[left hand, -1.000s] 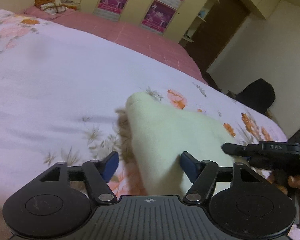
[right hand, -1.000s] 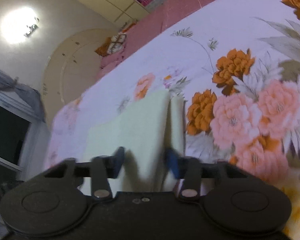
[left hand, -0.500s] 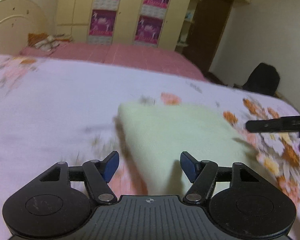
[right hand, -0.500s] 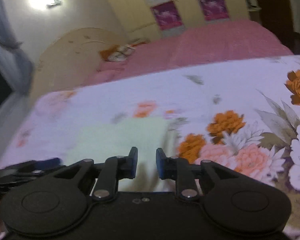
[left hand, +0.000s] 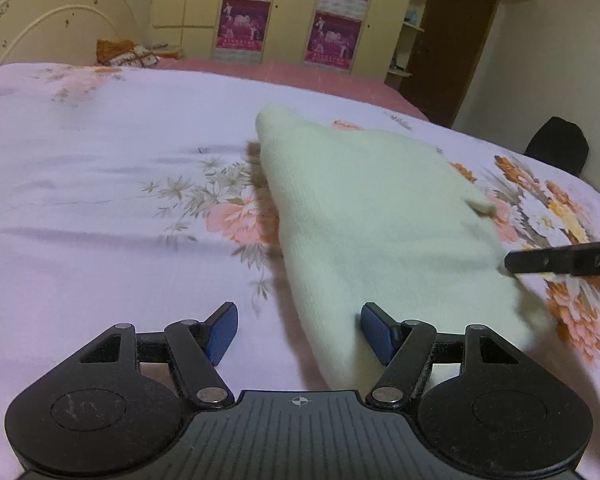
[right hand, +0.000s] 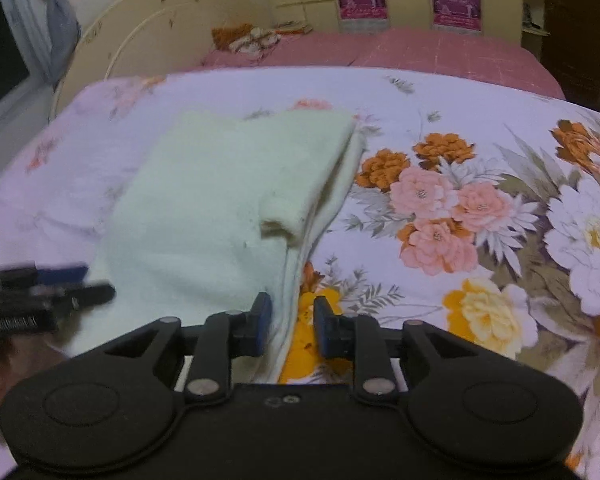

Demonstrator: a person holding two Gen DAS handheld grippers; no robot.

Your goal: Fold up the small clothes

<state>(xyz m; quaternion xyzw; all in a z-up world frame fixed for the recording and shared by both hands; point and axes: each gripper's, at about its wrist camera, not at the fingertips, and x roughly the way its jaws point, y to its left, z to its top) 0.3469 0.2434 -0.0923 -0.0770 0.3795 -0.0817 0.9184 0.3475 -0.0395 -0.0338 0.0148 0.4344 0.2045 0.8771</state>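
A pale cream garment [left hand: 372, 208] lies folded flat on the floral bedspread [left hand: 100, 200]. My left gripper [left hand: 298, 328] is open at its near left corner: the right pad hangs over the cloth, the left pad over bare bedspread. At the right rim of this view the right gripper's dark finger [left hand: 560, 260] reaches toward the garment's right side. In the right wrist view the garment [right hand: 220, 200] shows a small folded flap, and my right gripper [right hand: 290, 324] has its jaws narrowly apart. The cloth's right edge runs between them, unpinched. The left gripper [right hand: 48, 292] is blurred at the left.
A second bed with a pink cover [left hand: 300, 76] stands behind, bearing a small pile of cushions [left hand: 128, 52]. A cream headboard [left hand: 52, 28] and a wardrobe with posters [left hand: 284, 8] line the back. A black object [left hand: 556, 144] sits beyond the bed's right edge.
Both views have levelled out and drawn back. The garment now sits further right in the left view. The right gripper's jaws stand narrower than a second ago.
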